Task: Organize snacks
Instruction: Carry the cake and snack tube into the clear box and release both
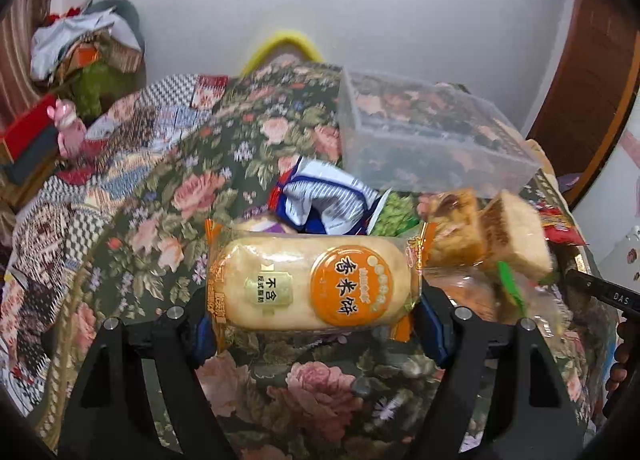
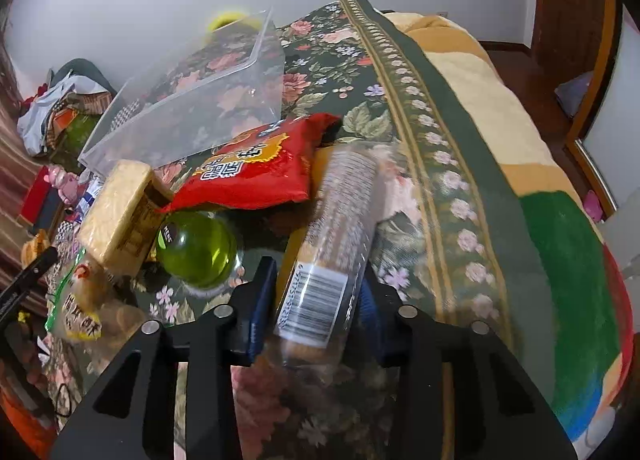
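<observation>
My left gripper (image 1: 314,324) is shut on a rice cracker packet (image 1: 312,284) with an orange round label, held crosswise above the floral cloth. My right gripper (image 2: 316,308) is shut on a long clear-wrapped biscuit pack (image 2: 336,236) with a barcode, blurred by motion. A clear plastic box (image 1: 424,136) stands behind the snack pile; it also shows in the right wrist view (image 2: 192,104). The pile holds a blue-white bag (image 1: 324,196), wrapped cake slices (image 1: 516,236), a red snack bag (image 2: 260,168), a green jelly cup (image 2: 198,248) and a cake block (image 2: 120,212).
The floral cloth (image 1: 240,140) covers the table, with a patterned blanket (image 1: 60,220) at left. A yellow-green quilt (image 2: 560,220) lies at right. Clutter and a red box (image 1: 28,136) sit at far left. A yellow hoop (image 1: 284,44) stands behind the table.
</observation>
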Demonstrator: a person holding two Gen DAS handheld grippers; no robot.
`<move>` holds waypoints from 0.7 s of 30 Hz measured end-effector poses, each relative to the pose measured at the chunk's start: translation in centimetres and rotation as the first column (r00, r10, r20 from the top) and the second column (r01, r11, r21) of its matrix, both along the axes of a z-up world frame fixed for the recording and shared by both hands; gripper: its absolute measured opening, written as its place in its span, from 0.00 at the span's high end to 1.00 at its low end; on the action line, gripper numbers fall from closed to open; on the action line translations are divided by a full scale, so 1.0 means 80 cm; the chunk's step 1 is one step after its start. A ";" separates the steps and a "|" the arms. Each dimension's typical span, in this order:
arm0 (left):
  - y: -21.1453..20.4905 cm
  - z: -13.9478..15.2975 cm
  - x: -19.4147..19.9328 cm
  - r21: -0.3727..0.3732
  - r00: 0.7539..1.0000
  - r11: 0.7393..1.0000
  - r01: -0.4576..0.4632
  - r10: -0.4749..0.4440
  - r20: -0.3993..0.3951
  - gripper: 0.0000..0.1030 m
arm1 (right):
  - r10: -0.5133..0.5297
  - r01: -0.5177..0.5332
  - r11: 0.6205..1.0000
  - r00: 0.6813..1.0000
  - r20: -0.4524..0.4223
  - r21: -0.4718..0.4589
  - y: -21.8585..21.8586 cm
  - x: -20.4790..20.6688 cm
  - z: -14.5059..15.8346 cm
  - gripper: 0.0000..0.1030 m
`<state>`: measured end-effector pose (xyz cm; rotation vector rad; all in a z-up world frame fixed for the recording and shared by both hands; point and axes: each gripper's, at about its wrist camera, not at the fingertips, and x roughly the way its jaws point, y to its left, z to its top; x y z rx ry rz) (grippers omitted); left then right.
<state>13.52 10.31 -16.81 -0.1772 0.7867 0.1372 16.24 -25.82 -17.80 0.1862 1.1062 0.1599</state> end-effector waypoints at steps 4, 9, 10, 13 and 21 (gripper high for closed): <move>-0.006 0.019 -0.006 0.000 1.000 1.000 0.014 -0.014 0.027 0.24 | -0.022 0.023 0.999 0.999 0.030 -0.024 -0.009 -0.011 0.012 0.69; -0.012 0.039 -0.008 0.002 0.998 1.000 0.018 -0.018 0.059 0.24 | -0.052 0.054 0.998 0.995 0.088 -0.025 -0.026 -0.013 0.037 0.69; -0.012 0.043 -0.008 -0.003 0.998 1.000 0.021 -0.021 0.066 0.24 | -0.056 0.058 0.998 0.993 0.100 -0.023 -0.027 -0.013 0.042 0.69; -0.015 0.055 -0.006 -0.004 0.996 1.000 0.026 -0.025 0.083 0.24 | -0.051 0.056 0.998 0.990 0.133 -0.031 -0.029 -0.010 0.057 0.69; -0.030 0.079 0.018 0.001 0.992 0.998 0.057 -0.057 0.112 0.24 | 0.010 -0.004 1.000 0.971 0.237 -0.028 -0.010 0.005 0.100 0.69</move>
